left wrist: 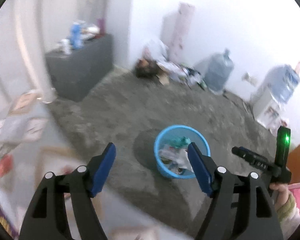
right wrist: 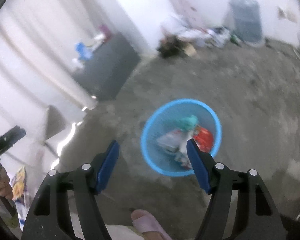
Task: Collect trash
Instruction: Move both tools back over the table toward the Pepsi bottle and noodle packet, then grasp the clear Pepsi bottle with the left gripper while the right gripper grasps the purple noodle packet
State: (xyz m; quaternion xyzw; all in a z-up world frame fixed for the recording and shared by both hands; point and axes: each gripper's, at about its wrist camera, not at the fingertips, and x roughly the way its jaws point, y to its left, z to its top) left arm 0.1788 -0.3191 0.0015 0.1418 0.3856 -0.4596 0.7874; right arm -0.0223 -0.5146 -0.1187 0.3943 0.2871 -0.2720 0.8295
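Hunting for the next scrap with both claws empty

Hovering over the floor, we have the left claw (left wrist: 152, 164) spread wide with nothing in it, and the right claw (right wrist: 153, 160) likewise released and empty. The blue bin (left wrist: 160, 166) stands on the concrete floor (left wrist: 120, 108) just ahead, already holding crumpled wrappers and a teal scrap (left wrist: 183, 141). We judge the step in hand to be finding more litter, so we should steady the cameras first, as both views are smeared. Then we should come down on a piece with the jaws wide, pinch it at a firm fold, and carry it over the middle of the bin before letting go.

From the left wrist we see the right tool's green light (left wrist: 287, 139), a second water jug on a dispenser (left wrist: 286, 84), and cluttered paper at far left. From the right wrist we see a red wrapper (right wrist: 205, 139) in the bin, a pink slipper (right wrist: 148, 223) below, and a yellow packet (right wrist: 19, 182) at left, possibly trash
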